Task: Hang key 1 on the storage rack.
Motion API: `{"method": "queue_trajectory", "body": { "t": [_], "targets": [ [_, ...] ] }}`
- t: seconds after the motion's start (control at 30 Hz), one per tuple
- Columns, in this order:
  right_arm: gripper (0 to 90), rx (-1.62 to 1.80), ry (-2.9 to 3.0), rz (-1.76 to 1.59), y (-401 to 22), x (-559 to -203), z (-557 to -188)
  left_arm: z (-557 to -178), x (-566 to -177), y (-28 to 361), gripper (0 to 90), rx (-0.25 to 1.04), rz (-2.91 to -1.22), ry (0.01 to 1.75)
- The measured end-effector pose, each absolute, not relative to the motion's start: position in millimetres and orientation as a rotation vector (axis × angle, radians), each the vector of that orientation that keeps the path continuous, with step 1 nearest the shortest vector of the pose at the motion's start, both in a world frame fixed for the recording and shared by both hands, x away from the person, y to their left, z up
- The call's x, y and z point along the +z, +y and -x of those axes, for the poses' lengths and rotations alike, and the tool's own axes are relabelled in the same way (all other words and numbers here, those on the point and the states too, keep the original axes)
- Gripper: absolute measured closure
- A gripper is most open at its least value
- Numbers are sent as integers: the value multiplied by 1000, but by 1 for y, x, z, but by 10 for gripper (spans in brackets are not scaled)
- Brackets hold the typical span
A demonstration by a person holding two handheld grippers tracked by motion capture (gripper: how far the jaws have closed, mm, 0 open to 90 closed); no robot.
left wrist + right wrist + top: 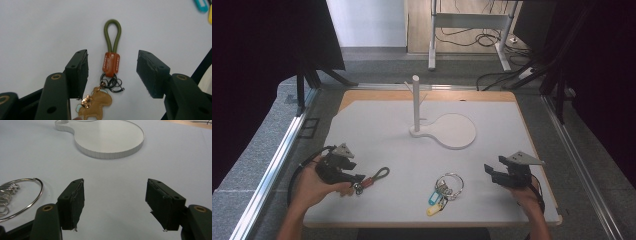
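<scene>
Two open grippers over a white board, a keychain under the left one.

The stand's round dish (456, 131) is bare, its post (416, 102) upright at the board's far side. The keychain (111, 62) (green loop, brown strap, tan horse charm) lies flat on the board (387, 130) between the left gripper's (346, 170) spread jaws, untouched by either pad. The right gripper (493, 172) gapes with nothing between its jaws, a key ring (447, 187) well to its left. Grey carpet and cables lie beyond.
</scene>
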State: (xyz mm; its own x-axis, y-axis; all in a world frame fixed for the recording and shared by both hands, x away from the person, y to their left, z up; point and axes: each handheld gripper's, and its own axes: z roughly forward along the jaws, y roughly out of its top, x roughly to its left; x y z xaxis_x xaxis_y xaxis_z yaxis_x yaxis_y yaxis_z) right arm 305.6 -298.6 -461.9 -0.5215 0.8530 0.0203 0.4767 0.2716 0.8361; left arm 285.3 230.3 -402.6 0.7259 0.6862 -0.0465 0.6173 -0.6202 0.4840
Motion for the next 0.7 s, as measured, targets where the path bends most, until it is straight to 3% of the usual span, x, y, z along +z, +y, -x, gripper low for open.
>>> {"method": "queue_trajectory", "body": {
  "t": [0.7],
  "targets": [
    [308, 1139, 2154, -1144, -296, -466, -305, -314, -452, 194, 522, 22, -2728, 989]
  ]
}}
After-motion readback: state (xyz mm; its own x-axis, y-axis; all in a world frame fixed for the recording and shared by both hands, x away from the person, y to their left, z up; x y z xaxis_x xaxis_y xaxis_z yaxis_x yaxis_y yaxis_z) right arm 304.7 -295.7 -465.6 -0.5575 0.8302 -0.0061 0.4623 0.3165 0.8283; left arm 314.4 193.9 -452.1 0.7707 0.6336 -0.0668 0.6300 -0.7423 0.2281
